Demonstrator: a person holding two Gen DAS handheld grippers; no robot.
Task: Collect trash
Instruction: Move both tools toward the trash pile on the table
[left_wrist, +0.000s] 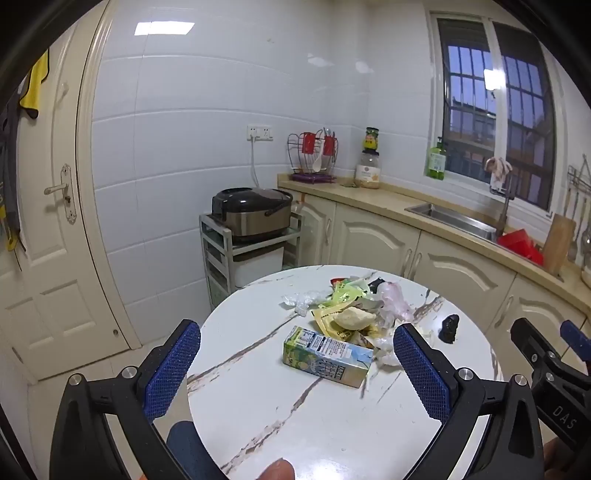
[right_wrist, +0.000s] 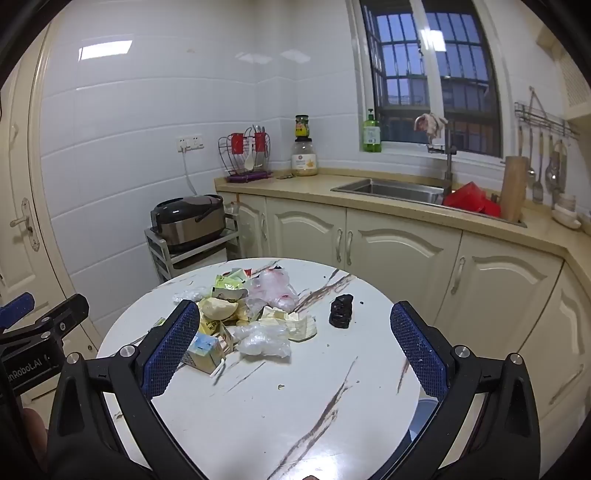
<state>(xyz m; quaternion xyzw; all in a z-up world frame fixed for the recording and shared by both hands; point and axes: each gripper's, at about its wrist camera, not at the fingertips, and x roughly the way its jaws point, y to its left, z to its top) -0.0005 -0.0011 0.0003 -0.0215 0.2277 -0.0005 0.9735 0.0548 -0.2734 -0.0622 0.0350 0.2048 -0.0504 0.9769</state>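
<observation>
The trash sits in a loose heap on the far half of the round marbled surface (left_wrist: 258, 406), ahead of both hand-held grippers and a little below them. Nearest the left hand-held gripper (left_wrist: 297, 373) is a green and white juice carton (left_wrist: 327, 356), lying flat on its side. Its long axis runs across the view, from the left and slightly farther away to the right and slightly nearer, so it lies roughly crosswise to the gripper's line of reach. It shows between the two blue pads, but the pads stand clear of it.

Behind the carton lie yellow wrappers (left_wrist: 332, 317), a pale lump of food scrap (left_wrist: 352, 317) and crumpled clear plastic (right_wrist: 264, 341). A small black object (right_wrist: 341, 310) rests apart, to the right of the heap, closer to the right hand-held gripper (right_wrist: 295, 350).

Both hand-held grippers are spread wide and hold nothing. Each points forward and tilts gently down toward the surface, and the two are side by side at the near edge.

The left one looks better placed for the carton. Taking it across the narrow width would call for little turning of the wrist.
</observation>
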